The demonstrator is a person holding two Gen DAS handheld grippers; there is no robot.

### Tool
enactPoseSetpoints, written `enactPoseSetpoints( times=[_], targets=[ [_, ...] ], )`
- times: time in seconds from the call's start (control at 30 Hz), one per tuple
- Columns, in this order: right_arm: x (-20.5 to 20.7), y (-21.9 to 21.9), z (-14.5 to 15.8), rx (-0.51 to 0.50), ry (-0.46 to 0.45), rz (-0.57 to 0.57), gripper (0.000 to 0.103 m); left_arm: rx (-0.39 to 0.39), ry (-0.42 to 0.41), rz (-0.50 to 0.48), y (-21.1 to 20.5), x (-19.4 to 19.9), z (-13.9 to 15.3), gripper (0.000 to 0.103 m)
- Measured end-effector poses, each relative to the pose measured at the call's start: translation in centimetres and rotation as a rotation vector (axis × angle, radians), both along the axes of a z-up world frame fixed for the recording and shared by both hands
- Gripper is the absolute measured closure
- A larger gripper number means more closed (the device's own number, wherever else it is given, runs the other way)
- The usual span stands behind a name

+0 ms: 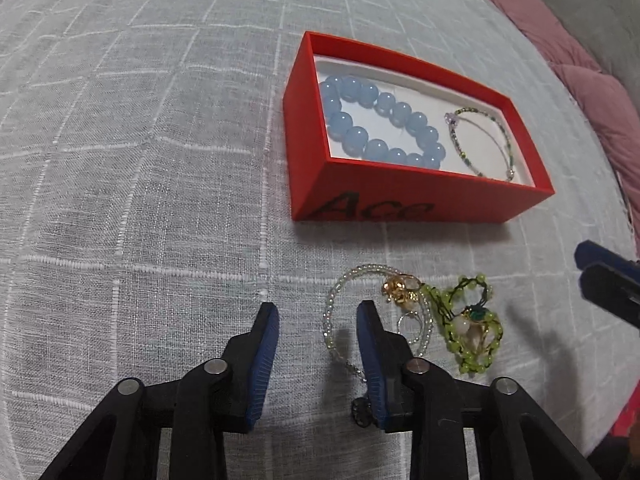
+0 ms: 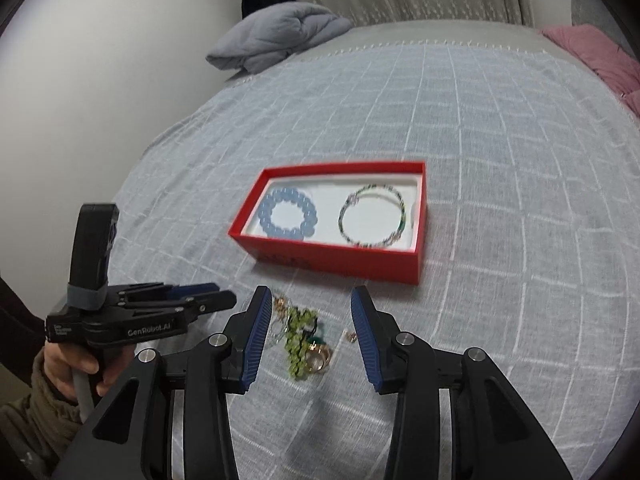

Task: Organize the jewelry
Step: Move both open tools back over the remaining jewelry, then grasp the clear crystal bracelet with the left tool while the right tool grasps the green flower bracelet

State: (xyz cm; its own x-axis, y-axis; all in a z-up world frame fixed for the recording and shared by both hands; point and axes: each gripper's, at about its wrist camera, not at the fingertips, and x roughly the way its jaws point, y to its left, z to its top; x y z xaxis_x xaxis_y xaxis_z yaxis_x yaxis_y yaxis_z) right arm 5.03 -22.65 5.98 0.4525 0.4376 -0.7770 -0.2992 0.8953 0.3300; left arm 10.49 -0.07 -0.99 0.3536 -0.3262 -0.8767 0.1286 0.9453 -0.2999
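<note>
A red box (image 1: 400,200) (image 2: 332,258) on the checked grey bedspread holds a blue bead bracelet (image 1: 380,124) (image 2: 289,216) and a thin green-flecked bracelet (image 1: 480,144) (image 2: 372,216). In front of it lies a loose pile: a clear bead bracelet (image 1: 332,300), a gold charm (image 1: 400,290), a lime-green bead bracelet (image 1: 472,332) (image 2: 298,336) and a gold ring (image 2: 318,360). My left gripper (image 1: 318,312) (image 2: 216,298) is open, low over the clear bracelet's left arc, with its pads not pressing on it. My right gripper (image 2: 310,294) (image 1: 592,264) is open above the pile, holding nothing.
A small gold piece (image 2: 351,336) lies apart, right of the pile. A folded grey blanket (image 2: 276,36) sits at the far left of the bed, a pink quilt (image 1: 560,52) (image 2: 600,52) along the right. A person's hand (image 2: 76,364) grips the left tool.
</note>
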Motion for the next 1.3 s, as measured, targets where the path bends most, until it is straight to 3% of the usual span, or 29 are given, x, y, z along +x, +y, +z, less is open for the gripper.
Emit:
enactPoseSetpoints(
  times=[0.17,0.47,0.53,0.6,0.63,0.67,0.8,1.17,1.3],
  targets=[
    [0.2,-0.1,-0.8,-0.012,0.039,-0.001,0.059,0.037,0.007,-0.015,-1.0,0.0,-1.0,0.074],
    [0.3,0.5,-2.1,-0.061,0.103,0.030,0.059,0.169,-0.070,-0.065,-4.3,-0.2,-1.5,0.074],
    [0.3,0.6,-2.4,-0.062,0.113,0.031,0.059,0.169,-0.081,-0.071,-4.6,-0.1,-1.5,0.074],
    [0.4,0.6,-2.5,-0.060,0.119,0.033,0.059,0.157,-0.084,-0.057,-4.5,0.0,-1.6,0.081],
    [0.4,0.6,-2.5,-0.065,0.118,0.033,0.059,0.161,-0.087,-0.046,-4.3,0.2,-1.6,0.095],
    [0.3,0.6,-2.4,-0.065,0.117,0.033,0.059,0.164,-0.089,-0.038,-4.0,0.3,-1.7,0.100],
    [0.3,0.8,-2.4,-0.065,0.112,0.042,0.060,0.172,-0.099,-0.031,-4.2,0.5,-1.7,0.103],
    [0.8,0.1,-3.2,-0.016,0.124,0.037,0.062,0.027,-0.128,0.015,-1.7,0.5,1.1,0.103],
    [0.3,1.1,-2.8,-0.026,0.100,0.099,0.062,-0.017,-0.157,-0.012,-0.6,-0.3,2.5,0.103]
  ],
)
